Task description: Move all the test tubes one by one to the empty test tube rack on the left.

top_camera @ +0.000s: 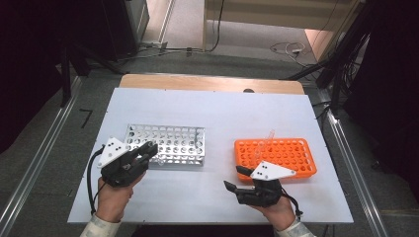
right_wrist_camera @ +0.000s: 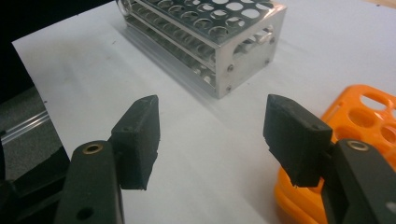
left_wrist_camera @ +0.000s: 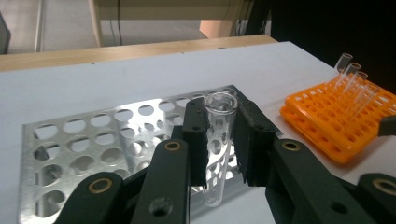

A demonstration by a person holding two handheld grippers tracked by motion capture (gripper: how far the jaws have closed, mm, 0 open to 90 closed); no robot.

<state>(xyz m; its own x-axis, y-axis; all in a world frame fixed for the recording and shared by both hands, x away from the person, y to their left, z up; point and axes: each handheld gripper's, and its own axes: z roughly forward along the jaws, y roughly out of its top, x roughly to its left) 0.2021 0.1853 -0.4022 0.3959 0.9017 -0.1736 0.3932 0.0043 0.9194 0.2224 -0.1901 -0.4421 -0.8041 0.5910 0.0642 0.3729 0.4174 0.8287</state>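
My left gripper (left_wrist_camera: 219, 144) is shut on a clear glass test tube (left_wrist_camera: 220, 108), held upright with its open rim above the pads and its round bottom below them. It hovers at the near right corner of a silver metal rack (left_wrist_camera: 88, 140) with round holes. In the high view the left gripper (top_camera: 149, 152) is at that rack's (top_camera: 168, 140) front edge. My right gripper (right_wrist_camera: 212, 135) is open with nothing between its fingers, low over the white surface beside the orange rack (right_wrist_camera: 369, 116). The orange rack (top_camera: 289, 157) holds a few clear tubes (left_wrist_camera: 355, 81).
Both racks stand on a white board (top_camera: 212, 111) laid on a wooden table (top_camera: 212, 83). The person's hands come in from the near edge. Beyond the table are floor cables (top_camera: 289, 48) and dark stands; metal rails (top_camera: 346, 148) run along both sides.
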